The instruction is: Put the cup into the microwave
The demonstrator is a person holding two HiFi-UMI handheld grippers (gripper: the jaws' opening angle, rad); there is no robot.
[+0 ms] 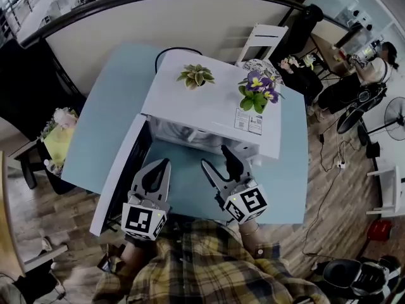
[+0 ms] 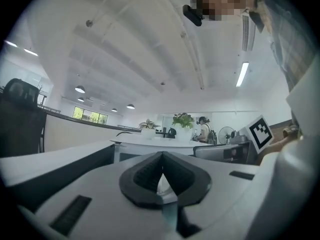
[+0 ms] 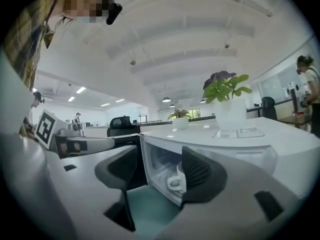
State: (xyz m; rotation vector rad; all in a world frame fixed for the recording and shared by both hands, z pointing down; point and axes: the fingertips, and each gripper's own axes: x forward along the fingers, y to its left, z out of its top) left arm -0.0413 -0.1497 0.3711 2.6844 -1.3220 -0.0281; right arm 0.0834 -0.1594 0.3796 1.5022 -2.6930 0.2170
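The person is wearing a yellow-and-grey plaid shirt (image 1: 209, 268). The left hand-held gripper (image 1: 164, 166) and right hand-held gripper (image 1: 216, 158) are showing white shells, black ribbed pads (image 3: 200, 171) and marker cubes (image 1: 144, 220) (black-and-white squares).

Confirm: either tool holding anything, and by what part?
Nothing held. The right tool stands open, short of the cup inside the microwave. The left tool has its jaws tip to tip on nothing.
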